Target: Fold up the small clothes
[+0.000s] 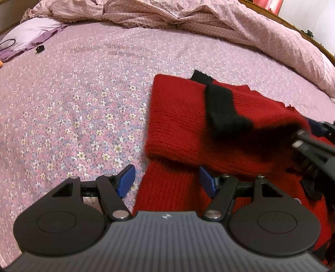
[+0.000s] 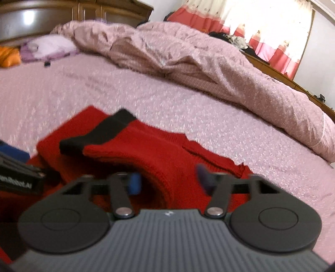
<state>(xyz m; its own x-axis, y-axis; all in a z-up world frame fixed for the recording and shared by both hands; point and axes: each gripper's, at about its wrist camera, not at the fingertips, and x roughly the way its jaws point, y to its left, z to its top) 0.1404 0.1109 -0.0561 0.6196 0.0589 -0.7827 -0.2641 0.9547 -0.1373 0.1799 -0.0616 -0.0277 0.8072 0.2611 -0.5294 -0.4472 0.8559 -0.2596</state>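
Observation:
A red knit sweater [image 1: 178, 117] with black cuff bands [image 1: 222, 104] lies partly folded on the flowered bedsheet [image 1: 73, 94]. My left gripper [image 1: 166, 182] is open, its blue pads on either side of a red sleeve at the sweater's near edge. My right gripper [image 2: 169, 181] is open over the sweater [image 2: 159, 152], a folded red layer lying between its blue pads; the view is blurred. The black cuff [image 2: 98, 134] lies across the fold. The right gripper also shows at the right edge of the left wrist view [image 1: 314, 146].
A rumpled pink quilt [image 1: 188, 18] is heaped along the far and right side of the bed. A lilac pillow [image 1: 31, 33] and a small black object [image 1: 39, 49] lie far left. A wooden headboard [image 2: 73, 10] and curtains [image 2: 261, 27] stand behind.

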